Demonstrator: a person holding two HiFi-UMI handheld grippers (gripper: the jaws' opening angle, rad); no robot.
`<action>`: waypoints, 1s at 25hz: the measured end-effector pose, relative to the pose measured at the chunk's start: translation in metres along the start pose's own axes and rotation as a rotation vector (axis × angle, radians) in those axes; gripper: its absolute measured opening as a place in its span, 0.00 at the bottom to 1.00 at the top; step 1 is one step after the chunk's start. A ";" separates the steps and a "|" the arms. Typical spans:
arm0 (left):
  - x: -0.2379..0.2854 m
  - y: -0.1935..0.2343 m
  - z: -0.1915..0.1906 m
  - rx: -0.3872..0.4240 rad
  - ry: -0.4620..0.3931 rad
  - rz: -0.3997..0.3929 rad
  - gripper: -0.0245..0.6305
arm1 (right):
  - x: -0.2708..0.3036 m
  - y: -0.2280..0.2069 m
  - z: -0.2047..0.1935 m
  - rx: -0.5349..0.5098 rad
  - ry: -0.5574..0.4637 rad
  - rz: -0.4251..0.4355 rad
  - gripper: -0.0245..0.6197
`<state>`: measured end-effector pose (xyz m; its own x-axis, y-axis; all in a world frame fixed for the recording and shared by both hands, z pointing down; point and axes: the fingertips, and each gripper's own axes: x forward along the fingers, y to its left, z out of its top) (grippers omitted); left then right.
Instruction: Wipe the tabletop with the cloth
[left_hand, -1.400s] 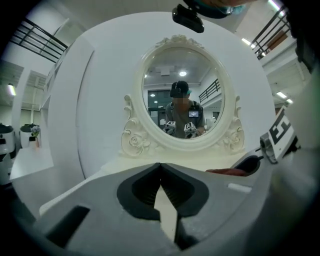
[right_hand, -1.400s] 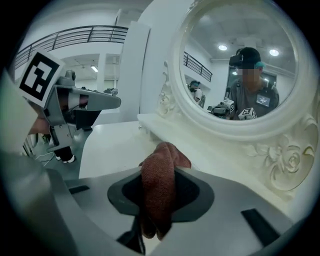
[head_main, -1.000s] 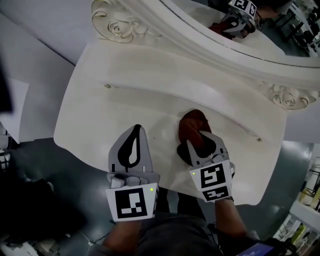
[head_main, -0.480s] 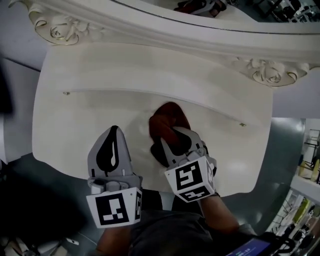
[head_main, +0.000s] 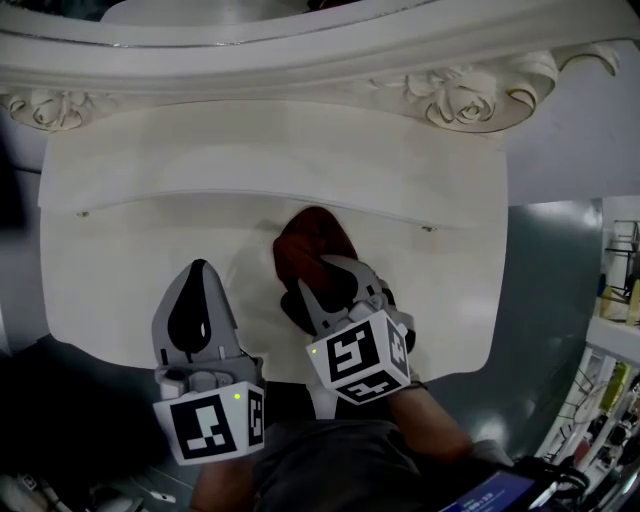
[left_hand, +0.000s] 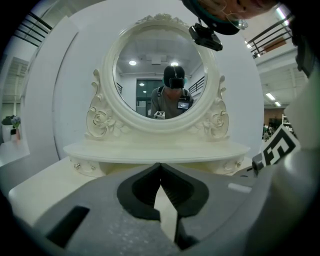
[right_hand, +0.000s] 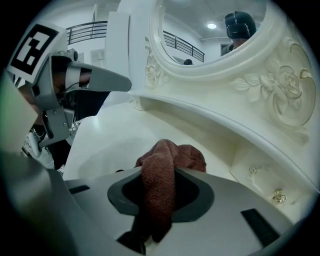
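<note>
Clenched on the rust-red cloth (head_main: 308, 235), the right hand-held gripper (head_main: 335, 268) had dragged it leftward to mid-frame across the bench (head_main: 110, 270), wiping under way, while the empty left hand-held gripper (head_main: 198, 268) stayed closed alongside.

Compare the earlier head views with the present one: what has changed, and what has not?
The left gripper and right gripper both shifted rightward along the cream-white tabletop, the right dragging the reddish-brown cloth. Unchanged: right shut on the cloth, left shut and empty.

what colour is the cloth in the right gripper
Reddish brown, a dull rust tone. The cloth shows best in the right gripper view.
</note>
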<state>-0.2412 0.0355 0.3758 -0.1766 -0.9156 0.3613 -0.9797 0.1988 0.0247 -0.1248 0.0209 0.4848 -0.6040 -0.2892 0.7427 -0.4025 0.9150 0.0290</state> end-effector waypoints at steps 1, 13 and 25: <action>0.001 -0.005 0.001 0.004 0.001 -0.004 0.06 | -0.003 -0.004 -0.003 0.006 0.000 -0.003 0.20; 0.016 -0.084 0.005 0.037 0.009 -0.094 0.06 | -0.042 -0.054 -0.050 0.083 0.001 -0.054 0.20; 0.029 -0.207 0.014 0.090 0.004 -0.196 0.06 | -0.107 -0.136 -0.127 0.184 -0.004 -0.139 0.20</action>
<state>-0.0451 -0.0365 0.3683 0.0185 -0.9322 0.3614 -0.9998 -0.0152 0.0118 0.0817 -0.0365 0.4859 -0.5362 -0.4105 0.7376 -0.6004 0.7996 0.0085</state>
